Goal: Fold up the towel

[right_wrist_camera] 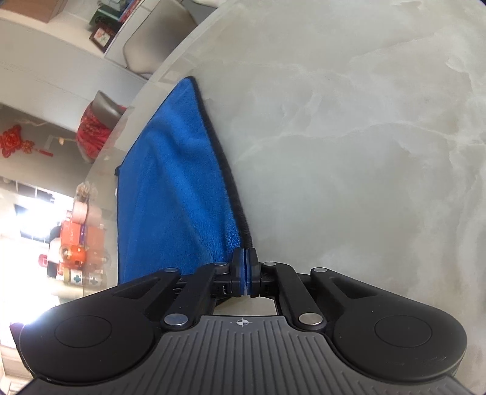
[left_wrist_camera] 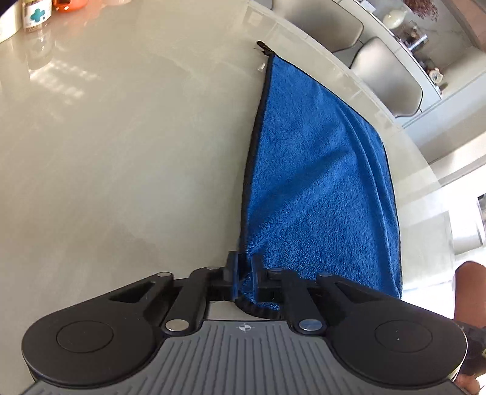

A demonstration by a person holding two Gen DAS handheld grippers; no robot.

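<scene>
The blue towel point(left_wrist_camera: 319, 170) lies flat on the table point(left_wrist_camera: 121, 152) near its far edge, with the left gripper point(left_wrist_camera: 244, 270) and right gripper point(right_wrist_camera: 244, 267) each pinching a near corner, so I think the folding is only starting.

Left wrist view: broad bare tabletop point(left_wrist_camera: 106, 152) is seen across the left and centre of the frame, open to passage. Clutter is confined to the upper left corner: a jar with a teal cross label point(left_wrist_camera: 36, 13) and an orange object point(left_wrist_camera: 68, 4). The right half is occupied by the blue towel point(left_wrist_camera: 319, 167); two chairs point(left_wrist_camera: 385, 79) stand beyond the table edge, upper right.

Right wrist view: the marbled surface is free through the right and upper frame. At left, the towel point(right_wrist_camera: 173, 182) lies along the table edge.
</scene>
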